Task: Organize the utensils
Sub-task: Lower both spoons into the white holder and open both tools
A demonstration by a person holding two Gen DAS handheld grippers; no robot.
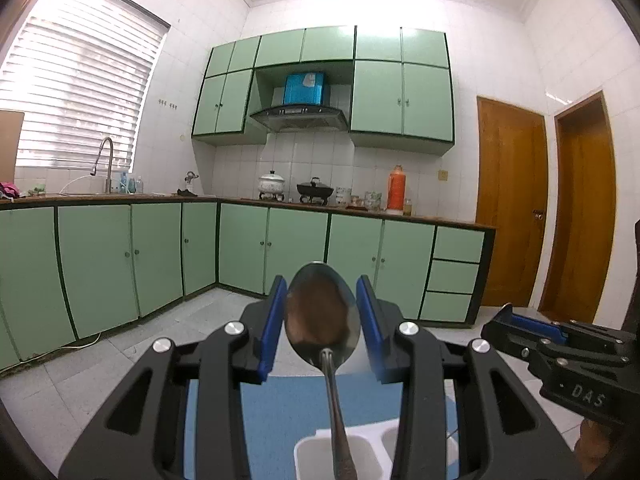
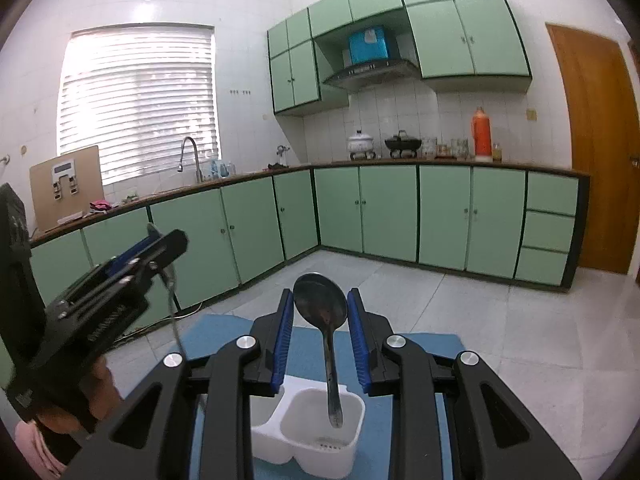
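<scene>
The left gripper [image 1: 322, 320] held a metal spoon [image 1: 320, 312] by its bowl, the blue pads [image 1: 272, 328] pinching it from both sides. The spoon hung bowl up, its handle pointing down into the left compartment of a white utensil holder [image 1: 312, 452]. In the right wrist view the same gripper [image 2: 160, 248] showed at the left, tilted, with the thin handle dangling below it.

The right gripper [image 2: 320, 328] pinched a second, darker spoon [image 2: 322, 304] the same way, its jaws closed on the rim of the bowl. That spoon's handle reached down into the nearer, right-hand compartment of the holder [image 2: 316, 432], its tip above the slotted floor; whether it touched could not be told.

The holder stood on a blue mat [image 2: 224, 332] that lay on the tabletop. Beyond lay a tiled kitchen floor [image 2: 500, 328], green cabinets [image 2: 444, 216], and an orange thermos [image 2: 482, 134] on the far counter.
</scene>
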